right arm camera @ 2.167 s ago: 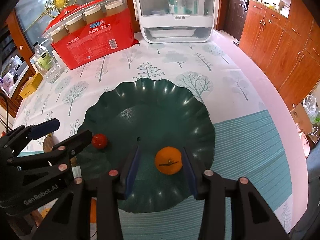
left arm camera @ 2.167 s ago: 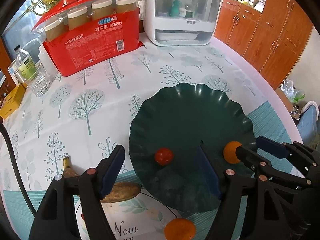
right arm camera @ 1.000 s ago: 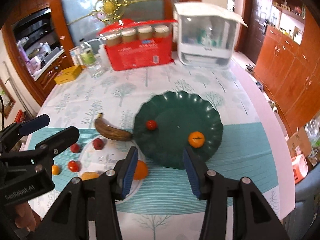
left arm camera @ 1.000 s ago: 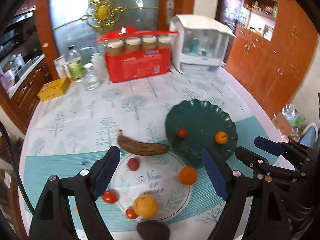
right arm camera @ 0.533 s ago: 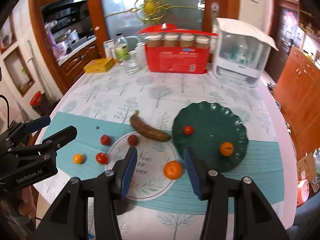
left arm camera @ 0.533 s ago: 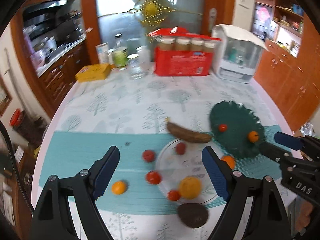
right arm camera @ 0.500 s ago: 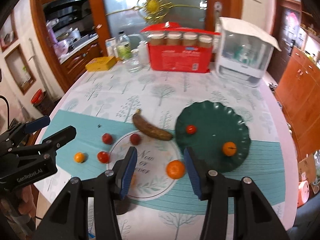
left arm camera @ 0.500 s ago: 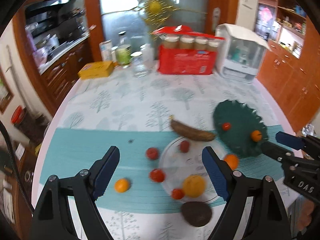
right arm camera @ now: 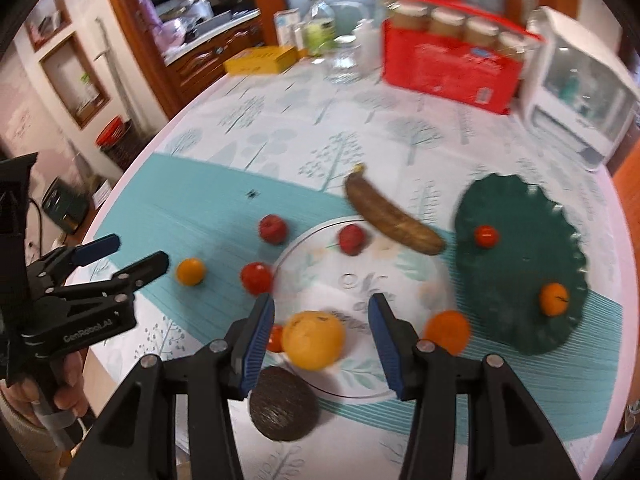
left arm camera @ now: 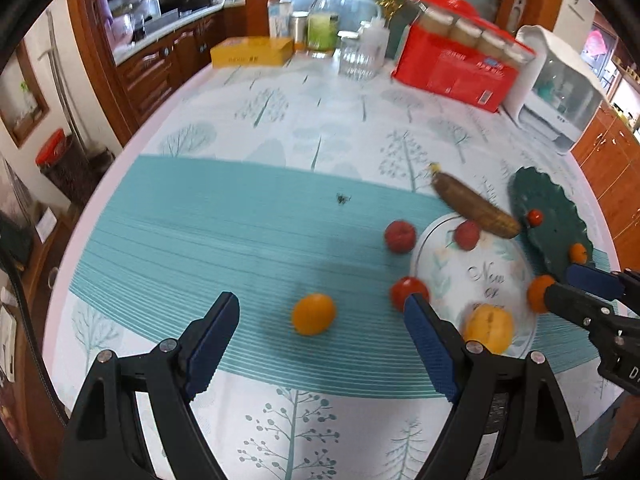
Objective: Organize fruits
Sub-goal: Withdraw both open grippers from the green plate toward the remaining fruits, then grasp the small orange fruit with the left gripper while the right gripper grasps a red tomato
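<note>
A dark green plate (right arm camera: 516,264) at the right holds a small red tomato (right arm camera: 486,235) and a small orange (right arm camera: 553,299). Loose fruit lies on the tablecloth: a brown banana (right arm camera: 394,216), red fruits (right arm camera: 273,229), a small orange (left arm camera: 313,313), a large orange (right arm camera: 313,339), another orange (right arm camera: 447,331) and a dark avocado (right arm camera: 284,403). My left gripper (left arm camera: 322,344) is open above the table with the small orange between its fingers' line. My right gripper (right arm camera: 322,340) is open, with the large orange in view between its fingers.
A red pack of jars (left arm camera: 456,62), a white appliance (left arm camera: 556,92), a yellow box (left arm camera: 250,52), bottles and a glass (left arm camera: 356,60) stand along the far side. Wooden cabinets (left arm camera: 160,64) lie beyond the round table's left edge.
Both grippers have pulled back from the green plate, swung left and dropped lower toward the loose fruit. The orange left on the plate stays there. Both jaws stay open.
</note>
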`<control>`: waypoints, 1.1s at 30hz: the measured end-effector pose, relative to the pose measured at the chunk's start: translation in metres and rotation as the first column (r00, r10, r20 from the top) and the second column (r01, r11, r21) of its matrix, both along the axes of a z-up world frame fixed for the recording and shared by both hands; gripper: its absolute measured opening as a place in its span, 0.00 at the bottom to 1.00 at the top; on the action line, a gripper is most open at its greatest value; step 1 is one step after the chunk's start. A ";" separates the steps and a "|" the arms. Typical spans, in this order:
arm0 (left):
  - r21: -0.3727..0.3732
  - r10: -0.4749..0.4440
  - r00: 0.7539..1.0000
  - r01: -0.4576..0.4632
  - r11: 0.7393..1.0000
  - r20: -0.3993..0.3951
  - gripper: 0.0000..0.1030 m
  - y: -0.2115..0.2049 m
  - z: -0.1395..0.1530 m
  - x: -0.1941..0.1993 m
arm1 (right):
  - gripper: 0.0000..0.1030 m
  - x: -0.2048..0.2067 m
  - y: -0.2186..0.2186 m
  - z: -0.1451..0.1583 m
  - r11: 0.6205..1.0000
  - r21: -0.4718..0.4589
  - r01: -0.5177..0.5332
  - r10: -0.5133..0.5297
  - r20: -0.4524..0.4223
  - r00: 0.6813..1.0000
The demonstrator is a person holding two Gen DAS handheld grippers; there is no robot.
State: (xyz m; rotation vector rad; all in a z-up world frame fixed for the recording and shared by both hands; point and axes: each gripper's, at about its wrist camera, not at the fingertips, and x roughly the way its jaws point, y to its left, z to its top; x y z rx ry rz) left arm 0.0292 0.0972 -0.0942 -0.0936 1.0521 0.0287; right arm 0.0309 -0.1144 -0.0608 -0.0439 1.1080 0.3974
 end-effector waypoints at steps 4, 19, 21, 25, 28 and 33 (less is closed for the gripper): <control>-0.002 -0.013 0.999 0.013 1.000 -0.032 0.81 0.007 -0.020 0.003 | 0.48 0.007 0.024 -0.021 0.997 0.014 -0.078 0.078 -0.031 0.996; -0.083 -0.026 0.992 0.015 0.996 -0.126 0.62 0.027 -0.063 0.021 | 0.45 0.043 0.077 -0.086 0.985 0.001 -0.175 0.173 -0.160 0.972; -0.095 -0.032 0.991 0.019 0.995 -0.131 0.60 0.026 -0.066 0.024 | 0.39 0.045 0.081 -0.091 0.983 -0.003 -0.181 0.178 -0.172 0.969; -0.103 -0.043 0.989 0.029 0.994 -0.138 0.54 0.023 -0.069 0.029 | 0.33 0.048 0.083 -0.097 0.983 -0.022 -0.180 0.173 -0.190 0.966; -0.113 -0.053 0.988 0.037 0.993 -0.146 0.44 0.020 -0.072 0.031 | 0.33 0.048 0.083 -0.098 0.984 -0.020 -0.178 0.171 -0.186 0.968; -0.118 -0.065 0.986 0.048 0.992 -0.151 0.32 0.017 -0.076 0.032 | 0.32 0.047 0.083 -0.098 0.983 -0.032 -0.181 0.173 -0.177 0.969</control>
